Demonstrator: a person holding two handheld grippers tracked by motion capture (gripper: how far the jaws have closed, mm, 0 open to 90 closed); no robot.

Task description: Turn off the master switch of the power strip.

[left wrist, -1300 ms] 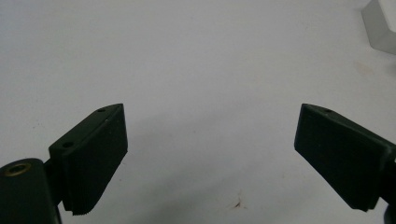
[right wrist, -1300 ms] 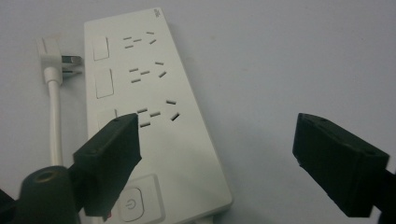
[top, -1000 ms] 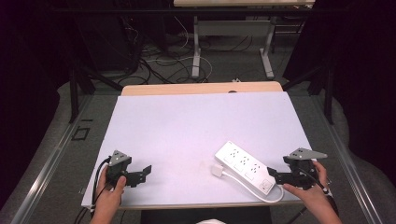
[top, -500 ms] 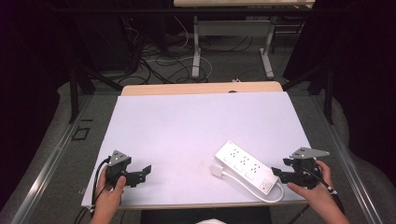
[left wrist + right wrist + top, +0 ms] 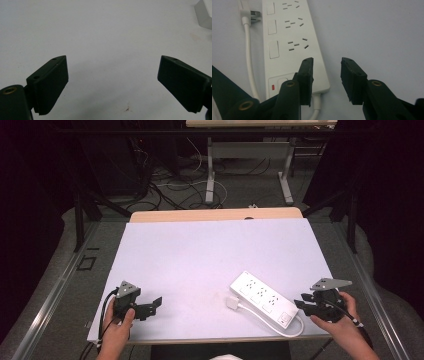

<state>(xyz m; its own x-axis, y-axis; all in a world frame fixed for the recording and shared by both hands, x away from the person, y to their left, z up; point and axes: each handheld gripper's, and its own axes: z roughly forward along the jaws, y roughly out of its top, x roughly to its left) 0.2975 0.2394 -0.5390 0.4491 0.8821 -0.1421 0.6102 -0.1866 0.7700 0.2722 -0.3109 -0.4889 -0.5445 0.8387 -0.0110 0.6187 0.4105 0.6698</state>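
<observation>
A white power strip (image 5: 262, 300) lies at an angle near the table's front right, with several sockets and switches on top. Its white cable (image 5: 295, 330) loops round to a plug (image 5: 232, 303) lying beside its left side. My right gripper (image 5: 299, 302) sits just right of the strip's switch end, jaws partly open and holding nothing. In the right gripper view the strip (image 5: 292, 42) runs up the left and the gripper (image 5: 327, 75) stands beside its near corner, with the plug (image 5: 249, 15) at top left. My left gripper (image 5: 152, 309) rests at the front left, wide open (image 5: 112, 85) over bare table.
The white table top (image 5: 210, 255) has a wooden strip along its far edge. Beyond it are a dark floor with cables (image 5: 175, 185) and the legs of another table (image 5: 210, 175). A white corner (image 5: 203, 15) shows at the top right of the left gripper view.
The right hand has shifted very slightly toward the table's front edge. The left gripper and the power strip have not moved.
</observation>
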